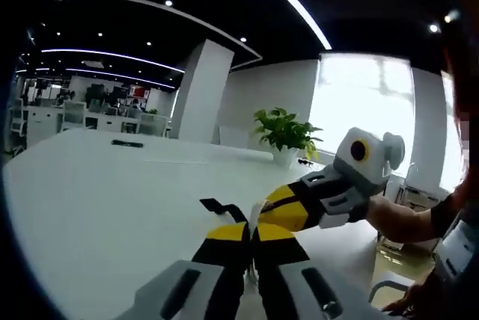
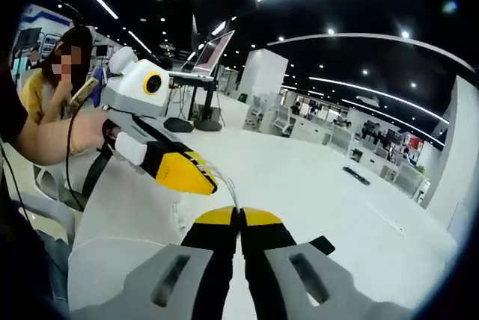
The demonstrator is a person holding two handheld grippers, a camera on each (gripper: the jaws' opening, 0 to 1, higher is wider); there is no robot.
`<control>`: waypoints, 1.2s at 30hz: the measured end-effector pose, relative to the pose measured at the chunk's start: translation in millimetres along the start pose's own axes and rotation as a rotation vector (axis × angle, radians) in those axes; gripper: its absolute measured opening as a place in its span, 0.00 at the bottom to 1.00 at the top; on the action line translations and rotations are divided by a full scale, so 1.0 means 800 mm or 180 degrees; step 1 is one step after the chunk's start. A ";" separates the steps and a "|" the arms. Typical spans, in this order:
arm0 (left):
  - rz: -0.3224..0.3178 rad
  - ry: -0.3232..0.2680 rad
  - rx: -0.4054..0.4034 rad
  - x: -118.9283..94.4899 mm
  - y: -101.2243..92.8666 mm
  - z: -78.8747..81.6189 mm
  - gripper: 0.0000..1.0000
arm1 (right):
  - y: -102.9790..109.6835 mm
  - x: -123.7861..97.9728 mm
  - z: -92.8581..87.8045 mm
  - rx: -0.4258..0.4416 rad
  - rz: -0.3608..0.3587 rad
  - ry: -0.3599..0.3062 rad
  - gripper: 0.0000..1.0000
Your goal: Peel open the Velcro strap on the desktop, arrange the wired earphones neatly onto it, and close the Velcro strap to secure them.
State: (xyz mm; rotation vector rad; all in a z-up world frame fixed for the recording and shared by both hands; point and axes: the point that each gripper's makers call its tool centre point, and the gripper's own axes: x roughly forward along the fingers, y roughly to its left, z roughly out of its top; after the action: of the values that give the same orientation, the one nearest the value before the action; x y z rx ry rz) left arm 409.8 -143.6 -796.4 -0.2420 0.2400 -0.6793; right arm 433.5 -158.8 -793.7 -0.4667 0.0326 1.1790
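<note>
Earphones' thin white wire (image 2: 228,185) is pinched between both grippers' clenched jaws above the desk (image 1: 97,208).

The black Velcro strap (image 1: 218,208) lies flat on the white desktop (image 1: 97,208), white earphone wire (image 2: 230,187) above.

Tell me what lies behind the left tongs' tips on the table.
A black Velcro strap lies flat on the white table behind the left tongs. Its near end is hidden by them; thin white earphone wire rises between.
</note>
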 end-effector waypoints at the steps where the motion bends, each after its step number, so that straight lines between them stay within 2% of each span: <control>1: -0.0003 0.0002 -0.0005 0.000 -0.002 0.001 0.06 | 0.000 0.000 0.000 -0.0009 -0.0003 0.0002 0.05; 5: 0.0051 0.0020 0.0074 0.000 -0.005 0.001 0.06 | -0.001 0.001 0.001 -0.0007 -0.0014 -0.0021 0.05; 12: 0.0087 0.0045 0.0067 0.005 0.000 -0.003 0.06 | -0.001 -0.001 -0.005 0.0010 -0.0024 -0.0006 0.05; 25: 0.0170 -0.0017 0.0147 0.004 -0.002 0.011 0.06 | 0.003 -0.005 -0.005 0.0134 0.0066 -0.0120 0.06; 30: 0.0137 -0.0035 0.0064 0.005 -0.002 0.009 0.06 | 0.001 -0.005 -0.011 0.0140 0.0020 -0.0115 0.08; 36: 0.0127 -0.0139 -0.0081 -0.003 0.005 0.014 0.06 | -0.002 -0.016 -0.001 0.0250 0.0045 -0.0198 0.12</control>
State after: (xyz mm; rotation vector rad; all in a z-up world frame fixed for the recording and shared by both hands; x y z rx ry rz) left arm 413.6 -137.7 -786.4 -0.2755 0.2114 -0.6309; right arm 430.4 -170.7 -790.6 -0.3611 0.0285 1.2012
